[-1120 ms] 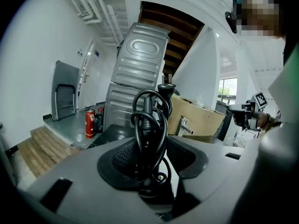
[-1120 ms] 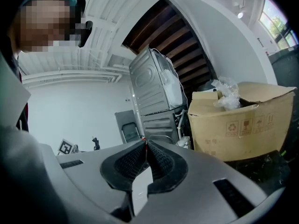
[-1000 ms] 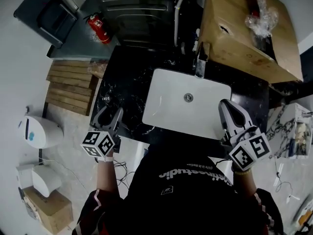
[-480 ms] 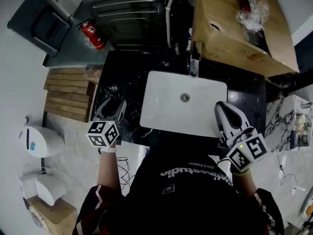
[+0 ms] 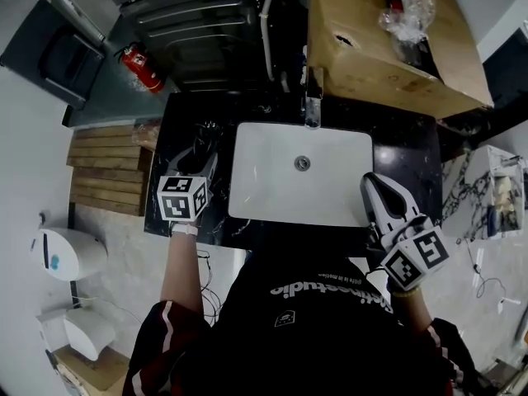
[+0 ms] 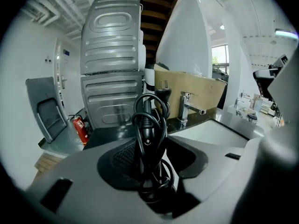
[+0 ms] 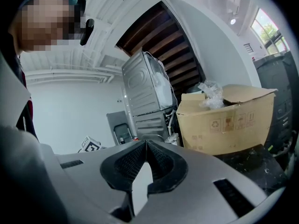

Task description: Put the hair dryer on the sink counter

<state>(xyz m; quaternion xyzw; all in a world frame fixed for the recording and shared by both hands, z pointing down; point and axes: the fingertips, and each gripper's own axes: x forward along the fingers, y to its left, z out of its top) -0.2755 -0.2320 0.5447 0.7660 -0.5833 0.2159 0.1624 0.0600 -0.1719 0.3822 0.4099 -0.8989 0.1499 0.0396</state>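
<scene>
Forward goes the left hand-held gripper point(image 5: 196, 162)! A second ago its marker cube hung off the front edge of the counter point(image 5: 404, 155); now that cube sits over the black stone, with the jaws reaching further in. It's clenched on the hair dryer point(image 6: 147, 134), which stands upright between the pads, black and wrapped in loops of its own cord point(image 6: 138, 110), with the plug point(image 6: 162, 88) poking up behind the top. From the head view the dryer blends into the dark counter, so whether it touches the surface, I cannot tell.

Off to this gripper's left and beyond it, the red fire extinguisher point(image 6: 79, 127) leans by the grey ribbed appliance point(image 6: 112, 69); the wooden pallet point(image 5: 103, 167) lies on the floor to its left. Just to its right is the white sink point(image 5: 280, 180), and the faucet point(image 6: 187, 107) rises ahead and to the right, with the cardboard box point(image 6: 191, 90) behind that.

Across the basin, the right hand-held gripper point(image 5: 378, 186) has barely budged, parked at the sink's front right corner. Its own view shows the jaws point(image 7: 146, 146) pressed together at the tips with nothing between them. The cardboard box sits ahead of it and to the right.
</scene>
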